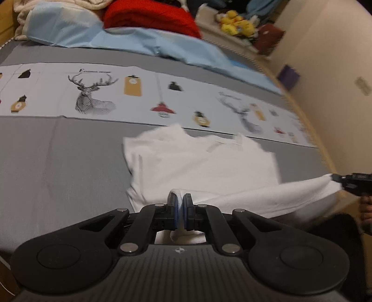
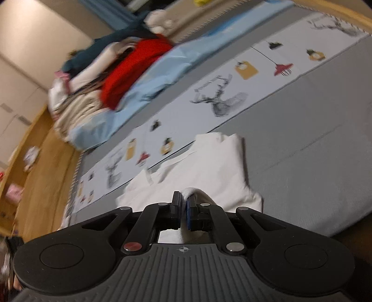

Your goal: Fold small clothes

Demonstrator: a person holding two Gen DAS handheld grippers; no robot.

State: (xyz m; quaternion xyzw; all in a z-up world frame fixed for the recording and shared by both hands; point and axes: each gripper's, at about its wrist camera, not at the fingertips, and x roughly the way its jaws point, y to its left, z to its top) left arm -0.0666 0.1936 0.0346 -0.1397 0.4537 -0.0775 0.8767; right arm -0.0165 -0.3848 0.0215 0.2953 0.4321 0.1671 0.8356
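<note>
A small white garment [image 1: 202, 162] lies on the grey bed sheet [image 1: 58, 162], its collar end towards the printed strip. My left gripper [image 1: 180, 199] is shut on a fold of its near hem. My right gripper [image 1: 337, 180] shows at the right edge of the left wrist view, shut on the other hem corner, with the hem stretched between the two and lifted. In the right wrist view the right gripper [image 2: 183, 201] pinches the white cloth [image 2: 209, 172] between its blue pads.
A printed strip with deer and lamps [image 1: 139, 95] crosses the bed behind the garment. Beyond it lie a light blue cloth [image 1: 130, 39], a red garment [image 1: 148, 16] and other piled clothes. A wooden bed frame [image 2: 39, 148] and a beige wall [image 1: 330, 58] border the bed.
</note>
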